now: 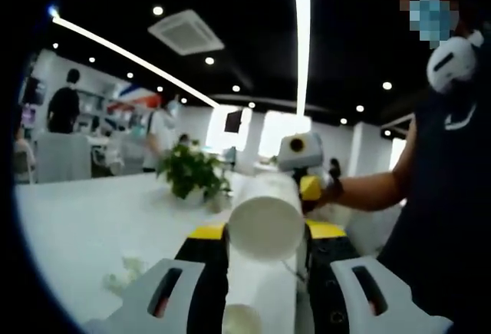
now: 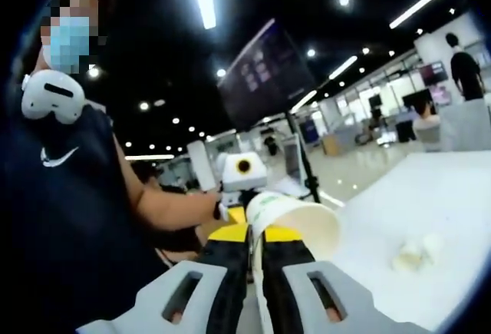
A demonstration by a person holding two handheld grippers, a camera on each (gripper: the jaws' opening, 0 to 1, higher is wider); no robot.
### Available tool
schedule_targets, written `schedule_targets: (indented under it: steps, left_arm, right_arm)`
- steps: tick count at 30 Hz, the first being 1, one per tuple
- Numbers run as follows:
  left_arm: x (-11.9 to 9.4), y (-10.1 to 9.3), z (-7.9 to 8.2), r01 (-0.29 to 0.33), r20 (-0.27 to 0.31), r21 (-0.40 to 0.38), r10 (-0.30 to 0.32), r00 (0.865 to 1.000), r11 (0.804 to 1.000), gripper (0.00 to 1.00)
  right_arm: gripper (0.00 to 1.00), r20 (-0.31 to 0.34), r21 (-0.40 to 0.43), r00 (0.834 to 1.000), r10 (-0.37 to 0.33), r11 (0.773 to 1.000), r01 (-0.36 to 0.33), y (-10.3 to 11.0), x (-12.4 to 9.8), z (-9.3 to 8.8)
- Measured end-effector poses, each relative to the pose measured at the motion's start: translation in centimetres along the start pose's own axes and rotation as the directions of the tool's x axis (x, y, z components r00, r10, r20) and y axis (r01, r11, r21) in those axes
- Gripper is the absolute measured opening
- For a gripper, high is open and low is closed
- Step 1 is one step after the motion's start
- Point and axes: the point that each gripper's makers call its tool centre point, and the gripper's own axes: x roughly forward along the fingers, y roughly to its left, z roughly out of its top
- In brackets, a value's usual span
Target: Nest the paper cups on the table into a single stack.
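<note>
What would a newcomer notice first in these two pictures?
In the left gripper view, the left tool is shut on a white cup held up in the air, its round base facing the camera. In the right gripper view, the right tool holds another cup, tilted, above the white table. A crumpled white scrap lies on that table, and a green plant stands on it farther off.

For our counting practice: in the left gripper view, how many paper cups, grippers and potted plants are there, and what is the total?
Paper cups: 2
Grippers: 2
Potted plants: 1
Total: 5
</note>
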Motion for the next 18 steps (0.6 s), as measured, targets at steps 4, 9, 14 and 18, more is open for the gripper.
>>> schedule_targets:
  steps: [4,9,14,18]
  left_arm:
    - [0.0,0.1,0.1,-0.005,0.001,0.003,0.005,1.0,1.0,0.36]
    - [-0.1,0.6,-0.3,-0.027,-0.019,0.021,0.027,0.999,0.999,0.37]
    - [-0.3,1.2,-0.9,-0.063,-0.041,0.005,0.063,0.997,0.998,0.46]
    - [-0.6,2.4,-1.1,-0.124,-0.05,0.011,0.125,0.991,0.992,0.6]
  right_arm:
    - [0.0,-0.006,0.006,1.0,0.015,1.0,-0.015,0.3,0.1,0.2]
    - [0.0,-0.03,-0.007,1.0,0.006,1.0,-0.006,0.1,0.2,0.1]
    - [0.0,-0.044,-0.02,0.999,-0.002,1.0,0.001,0.1,0.2,0.6]
    - [0.0,-0.07,-0.056,0.997,-0.023,0.998,0.019,0.0,0.1,1.3]
